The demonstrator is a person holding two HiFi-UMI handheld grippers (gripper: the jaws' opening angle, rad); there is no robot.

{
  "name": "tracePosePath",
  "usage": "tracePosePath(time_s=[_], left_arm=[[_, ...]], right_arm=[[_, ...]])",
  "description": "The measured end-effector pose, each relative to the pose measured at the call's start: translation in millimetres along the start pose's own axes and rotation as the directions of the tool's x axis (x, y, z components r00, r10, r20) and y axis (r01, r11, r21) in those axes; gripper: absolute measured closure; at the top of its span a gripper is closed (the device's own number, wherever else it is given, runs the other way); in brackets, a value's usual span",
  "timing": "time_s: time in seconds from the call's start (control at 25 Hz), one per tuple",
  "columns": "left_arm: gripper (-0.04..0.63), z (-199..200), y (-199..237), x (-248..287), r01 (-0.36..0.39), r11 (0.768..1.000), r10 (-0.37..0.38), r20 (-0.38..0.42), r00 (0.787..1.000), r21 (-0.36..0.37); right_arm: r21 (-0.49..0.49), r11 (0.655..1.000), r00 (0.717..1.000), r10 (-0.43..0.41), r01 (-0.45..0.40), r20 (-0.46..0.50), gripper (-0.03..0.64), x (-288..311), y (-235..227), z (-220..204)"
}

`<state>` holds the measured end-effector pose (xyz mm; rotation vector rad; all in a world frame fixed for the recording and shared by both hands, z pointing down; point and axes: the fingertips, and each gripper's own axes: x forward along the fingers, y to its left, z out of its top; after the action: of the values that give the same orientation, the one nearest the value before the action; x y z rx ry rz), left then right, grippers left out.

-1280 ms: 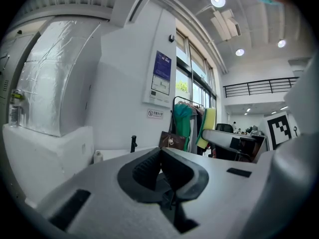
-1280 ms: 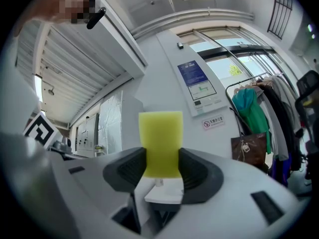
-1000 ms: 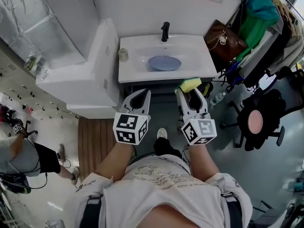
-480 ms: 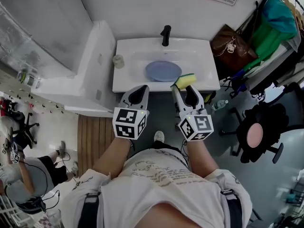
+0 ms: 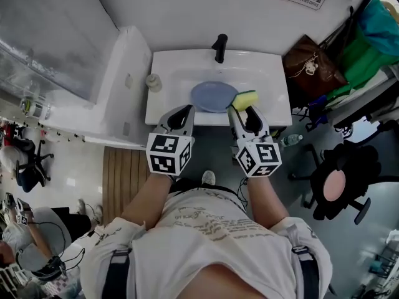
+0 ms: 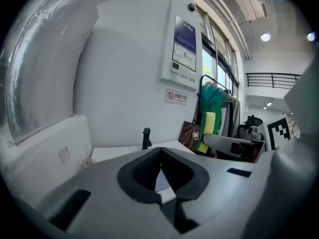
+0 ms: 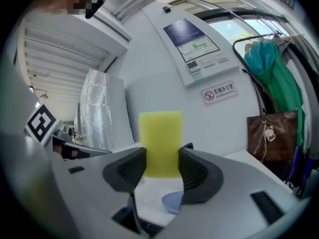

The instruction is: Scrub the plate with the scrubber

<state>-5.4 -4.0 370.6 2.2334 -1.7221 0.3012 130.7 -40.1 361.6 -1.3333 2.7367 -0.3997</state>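
Note:
A blue-grey plate (image 5: pixel 212 96) lies in the basin of the white sink (image 5: pixel 269 114). My right gripper (image 5: pixel 242 109) is shut on a yellow scrubber sponge (image 5: pixel 245 99), held above the sink's front right edge, beside the plate. In the right gripper view the sponge (image 7: pixel 160 143) stands upright between the jaws, with the plate (image 7: pixel 173 200) below. My left gripper (image 5: pixel 181 112) is shut and empty, hovering at the sink's front left edge. Its tips (image 6: pixel 160 169) meet in the left gripper view, where the sponge (image 6: pixel 208 131) shows at the right.
A black tap (image 5: pixel 219 47) stands at the back of the sink, a small cup (image 5: pixel 153 81) at its left corner. A white cabinet (image 5: pixel 118 92) adjoins on the left. A brown bag (image 5: pixel 310 65) and hanging clothes (image 5: pixel 361 45) crowd the right; an office chair (image 5: pixel 340 180) stands behind.
Both grippers have moved forward to the sink's front edge. The sponge now hangs over the basin rim next to the plate, where before it was short of the sink.

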Motion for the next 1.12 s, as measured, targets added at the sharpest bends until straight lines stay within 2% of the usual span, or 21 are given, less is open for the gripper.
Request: tracePosePath(time_s=[0.28,0.6,0.88,1.12], left_arm=[[0.574,-7.8,15.5,28.7,-0.009,1.0,0.008,-0.038,0.999,-0.025],[0.574,-12.6,39.3,71.7,0.048,0.998,-0.051,-0.101,0.994,-0.033],[0.574,-31.3,71.8,112.9,0.086,0.995,-0.095,-0.185,0.978,-0.053],[0.574,-53.7,95.0,145.5,0.095,0.984,-0.131,-0.257,0.957,-0.148]], right_arm=[[-0.018,1.0,0.998,-0.004,0.003,-0.068,0.41,20.2,-13.9,-17.9],[-0.006,0.999,0.992,-0.053,0.052,-0.119,0.411,51.5,-30.5,-34.0],[-0.028,0.994,0.976,-0.105,0.101,-0.188,0.411,84.7,-42.2,-61.0],[-0.044,0.989,0.956,-0.15,0.143,-0.251,0.411,100.5,-51.8,-82.4]])
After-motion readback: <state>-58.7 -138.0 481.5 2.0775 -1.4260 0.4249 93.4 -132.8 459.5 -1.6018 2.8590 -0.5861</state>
